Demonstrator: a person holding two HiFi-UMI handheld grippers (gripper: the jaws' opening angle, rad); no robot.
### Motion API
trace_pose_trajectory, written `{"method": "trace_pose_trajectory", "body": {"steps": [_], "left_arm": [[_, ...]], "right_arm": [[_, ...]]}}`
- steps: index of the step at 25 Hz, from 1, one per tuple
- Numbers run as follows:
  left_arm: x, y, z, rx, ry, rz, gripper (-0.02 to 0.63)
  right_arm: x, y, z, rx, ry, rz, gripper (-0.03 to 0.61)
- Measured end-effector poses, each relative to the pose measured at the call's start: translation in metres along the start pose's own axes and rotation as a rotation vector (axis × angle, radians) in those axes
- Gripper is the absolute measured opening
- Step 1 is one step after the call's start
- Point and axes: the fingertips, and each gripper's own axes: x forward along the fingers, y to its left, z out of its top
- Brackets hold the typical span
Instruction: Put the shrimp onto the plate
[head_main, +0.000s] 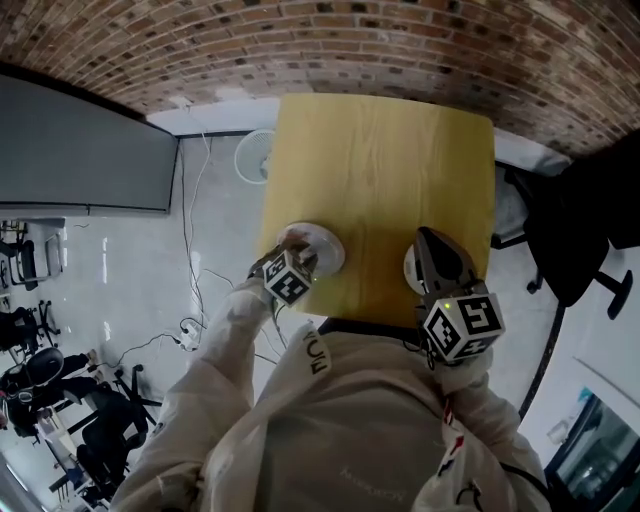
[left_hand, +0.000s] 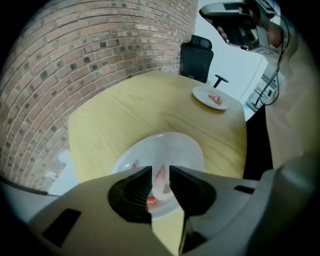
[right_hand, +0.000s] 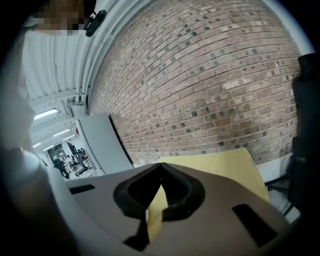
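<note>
Lower centre of the left gripper view: my left gripper (left_hand: 161, 168), jaws partly apart and gripping nothing, straddles the shrimp (left_hand: 161, 179). The shrimp lies on the white plate (left_hand: 186, 147), long axis up-frame along the gap. My right gripper (right_hand: 160, 165), closed and empty, is well apart.

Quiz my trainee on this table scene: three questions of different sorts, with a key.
1. True or false: the right gripper has its jaws wide apart.
2. How many plates stand on the table?
3. What shows between the jaws of the left gripper: A) a spoon, B) a shrimp, C) nothing?
Key: 1 false, they are together. 2 two, a near plate and a far plate. 3 B, a shrimp over the near plate.
</note>
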Motion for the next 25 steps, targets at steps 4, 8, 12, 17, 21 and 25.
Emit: {"method": "trace_pose_trajectory", "body": {"steps": [4,8,12,17,21,25], "left_arm": [[0.004,-0.0024,-0.0023,0.024,0.016,-0.046,0.094],[0.006,-0.0013,-0.0038,0.037,0.02,-0.059,0.094],[0.0072,-0.0007,-0.0059,0.043,0.024,-0.069,0.094],[0.0081,-0.0038,-0.0062,0.053,0.03,-0.082,0.094],[0.0098,-0.003,-0.007,0.046,0.03,-0.082,0.094],[0.0097,-0.0033,-0.0072,0.034,0.032,-0.083,0.092]], "right_arm": [[0.0052,0.0002,-0.004,0.009,0.01,-0.013,0.023],[0.0083,0.0014,-0.0044,0.011,0.012,-0.022,0.023],[0.0087,0.0031,-0.0044,0.013,0.011,-0.032,0.023],[0.006,0.0021,-0.0048,0.017,0.009,-0.045,0.023],[0.0044,0.0026,-0.0061,0.021,0.008,-0.048,0.023],[-0.0007,-0.0003,-0.0066,0.025,0.006,-0.059,0.023]]}}
